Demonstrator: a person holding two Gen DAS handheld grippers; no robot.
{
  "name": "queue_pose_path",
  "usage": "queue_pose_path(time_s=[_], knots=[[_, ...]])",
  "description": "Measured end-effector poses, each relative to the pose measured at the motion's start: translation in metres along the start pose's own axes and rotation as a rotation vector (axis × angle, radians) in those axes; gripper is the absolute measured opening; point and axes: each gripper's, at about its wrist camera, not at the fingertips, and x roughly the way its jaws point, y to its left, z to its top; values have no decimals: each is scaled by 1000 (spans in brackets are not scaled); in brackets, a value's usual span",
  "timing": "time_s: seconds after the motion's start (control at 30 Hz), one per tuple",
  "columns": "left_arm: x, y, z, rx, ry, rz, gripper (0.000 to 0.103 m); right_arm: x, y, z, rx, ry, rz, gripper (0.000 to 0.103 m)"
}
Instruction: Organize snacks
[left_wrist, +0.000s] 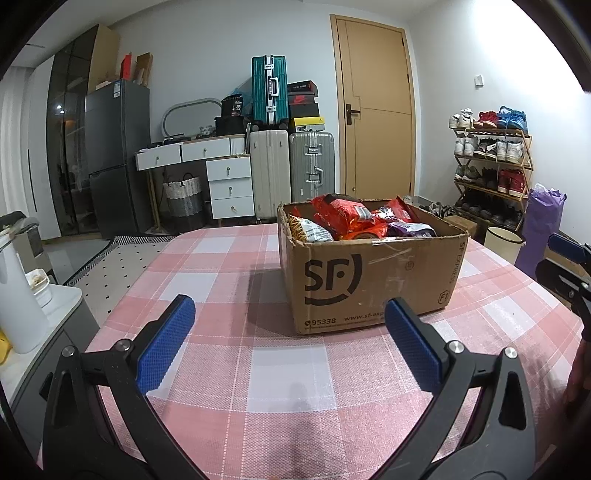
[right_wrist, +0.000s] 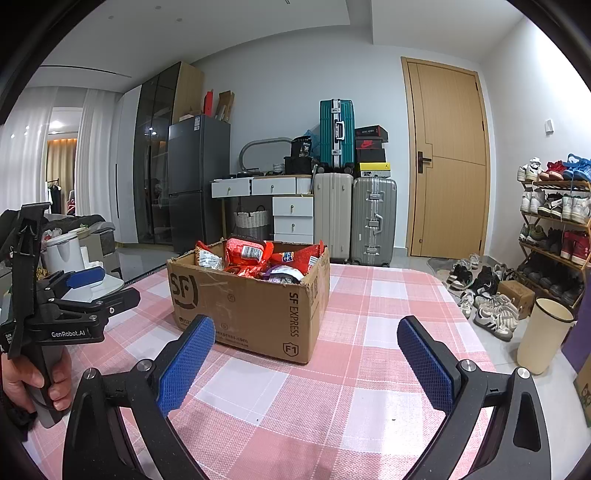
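A brown cardboard box (left_wrist: 373, 280) marked SF stands on the pink checked tablecloth (left_wrist: 221, 258), filled with several snack bags (left_wrist: 343, 218), mostly red and orange, one purple. The same box (right_wrist: 255, 306) shows in the right wrist view, with the snack bags (right_wrist: 258, 258) inside. My left gripper (left_wrist: 290, 314) hovers open above the table, in front of the box and slightly left of it, holding nothing. My right gripper (right_wrist: 306, 336) is open too, empty, in front of the box's right corner. The left gripper (right_wrist: 85, 291) appears at the left edge, held by a hand (right_wrist: 33, 384).
A cream cylinder bin (right_wrist: 543, 336) and a shoe rack (right_wrist: 554, 229) stand on the floor right of the table. Suitcases (right_wrist: 354, 218), a white drawer desk (right_wrist: 291, 206) and a grey fridge (right_wrist: 195, 181) line the far wall. A white kettle (left_wrist: 14, 295) sits on a side counter at left.
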Motion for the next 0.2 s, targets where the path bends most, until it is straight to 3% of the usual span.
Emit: queue_pose_path(time_s=[0.2], knots=[[-1,0,1,4,-6,2,103,0,0,0,0,0,0,101]])
